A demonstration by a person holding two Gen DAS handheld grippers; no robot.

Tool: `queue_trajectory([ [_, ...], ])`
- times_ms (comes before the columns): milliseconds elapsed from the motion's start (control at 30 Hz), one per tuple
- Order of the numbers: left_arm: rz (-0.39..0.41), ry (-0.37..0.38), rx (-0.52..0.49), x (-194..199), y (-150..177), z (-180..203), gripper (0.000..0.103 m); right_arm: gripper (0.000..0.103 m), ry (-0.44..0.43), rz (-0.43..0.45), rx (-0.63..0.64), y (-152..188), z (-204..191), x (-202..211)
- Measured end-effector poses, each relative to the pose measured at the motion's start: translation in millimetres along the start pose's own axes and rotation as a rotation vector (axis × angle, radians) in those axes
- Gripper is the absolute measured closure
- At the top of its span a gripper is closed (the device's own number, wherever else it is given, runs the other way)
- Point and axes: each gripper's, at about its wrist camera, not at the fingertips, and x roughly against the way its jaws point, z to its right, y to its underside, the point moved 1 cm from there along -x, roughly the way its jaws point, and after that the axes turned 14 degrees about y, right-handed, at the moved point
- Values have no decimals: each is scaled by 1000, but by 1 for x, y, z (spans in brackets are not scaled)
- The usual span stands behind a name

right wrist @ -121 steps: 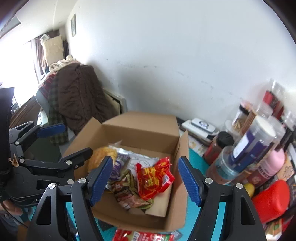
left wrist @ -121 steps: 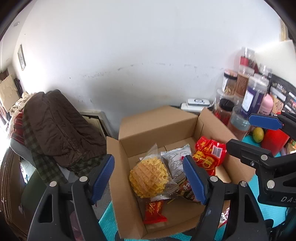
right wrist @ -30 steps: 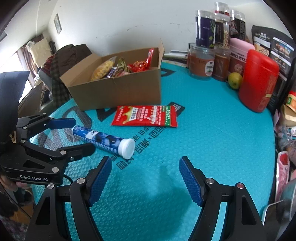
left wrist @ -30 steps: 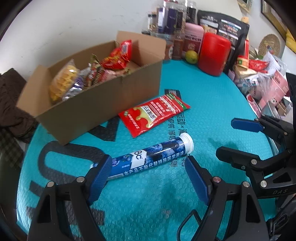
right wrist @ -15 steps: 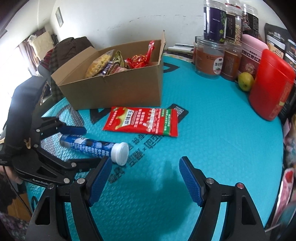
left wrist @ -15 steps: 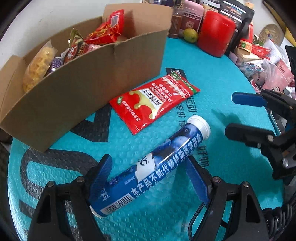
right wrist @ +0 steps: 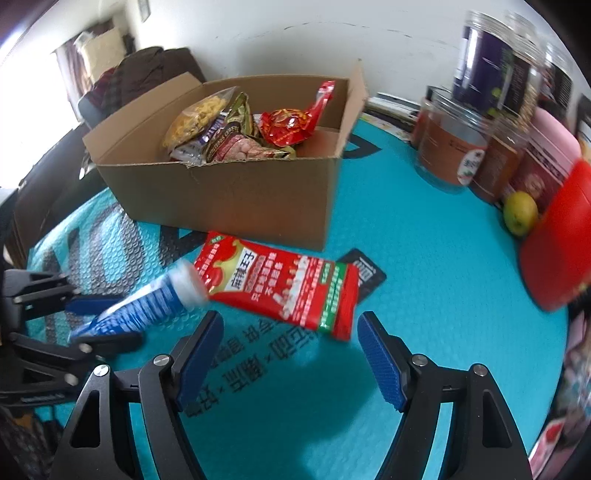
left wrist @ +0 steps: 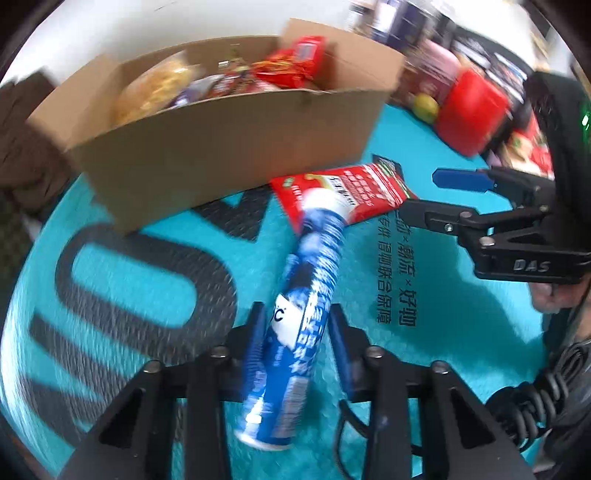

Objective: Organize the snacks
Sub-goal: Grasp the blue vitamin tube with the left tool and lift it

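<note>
My left gripper [left wrist: 295,332] is clamped low on the blue tube [left wrist: 306,291], which sticks out toward the box [left wrist: 229,147] ahead, so it could swing loose, while my right gripper [right wrist: 288,354] hangs wide and empty just short of the red packet [right wrist: 280,284].

jars [left wrist: 436,33]: blurred | red canister [right wrist: 561,240]: cut off by edge

Blue tube [left wrist: 306,295] between left hand-held gripper [left wrist: 297,343] pads; cardboard box [left wrist: 229,147] beyond
</note>
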Motion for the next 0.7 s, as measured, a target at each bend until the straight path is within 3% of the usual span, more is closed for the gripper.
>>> queue_trajectory([
  [233,48,-90,91,10,9,-11,75,17,-34,12,131,-16,-10,-10],
  [700,92,-160,189,-11,-15,-1,75,17,-161,-8,345,-39,-14,-46],
])
